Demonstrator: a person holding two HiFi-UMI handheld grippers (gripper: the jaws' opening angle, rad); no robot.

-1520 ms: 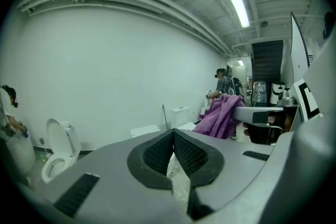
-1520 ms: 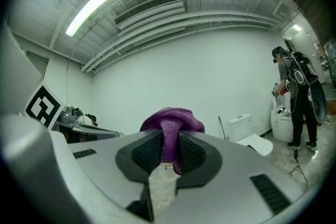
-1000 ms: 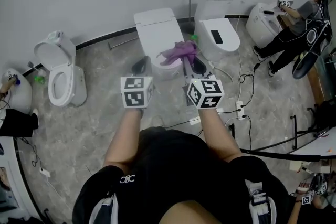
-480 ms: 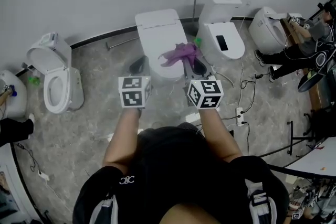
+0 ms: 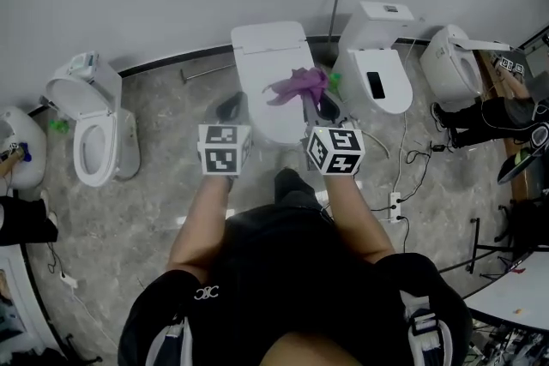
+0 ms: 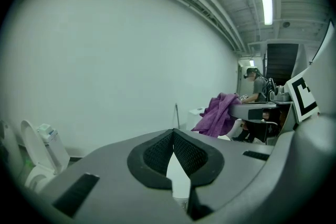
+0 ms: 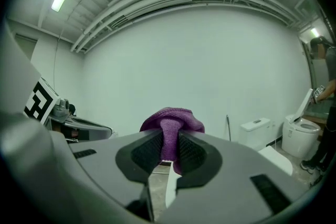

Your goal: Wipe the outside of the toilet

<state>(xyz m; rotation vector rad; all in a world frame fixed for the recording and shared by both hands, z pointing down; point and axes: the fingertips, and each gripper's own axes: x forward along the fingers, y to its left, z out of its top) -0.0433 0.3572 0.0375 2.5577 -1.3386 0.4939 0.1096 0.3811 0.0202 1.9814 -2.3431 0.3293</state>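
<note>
A white toilet (image 5: 268,69) with its lid down stands against the wall, straight ahead of me. My right gripper (image 5: 324,108) is shut on a purple cloth (image 5: 298,85), which hangs bunched over the toilet's right side. In the right gripper view the cloth (image 7: 172,119) bulges out above the pinching jaws of that gripper (image 7: 169,138). My left gripper (image 5: 230,108) hovers at the toilet's left side, apart from it, and is shut with nothing in it. The left gripper view shows its tips (image 6: 172,134) meeting, and the cloth (image 6: 220,115) off to the right.
An open-lid toilet (image 5: 93,133) stands at the left and another toilet (image 5: 376,69) at the right, with a further one (image 5: 455,60) beyond it. A pole (image 5: 335,0) leans on the wall. Cables and a power strip (image 5: 396,206) lie on the floor at the right. A person (image 5: 506,111) works at the far right.
The middle toilet has come closer and more central in the head view. Both grippers keep their pose, the right one still holding the cloth. The person at the right has slid toward the edge.
</note>
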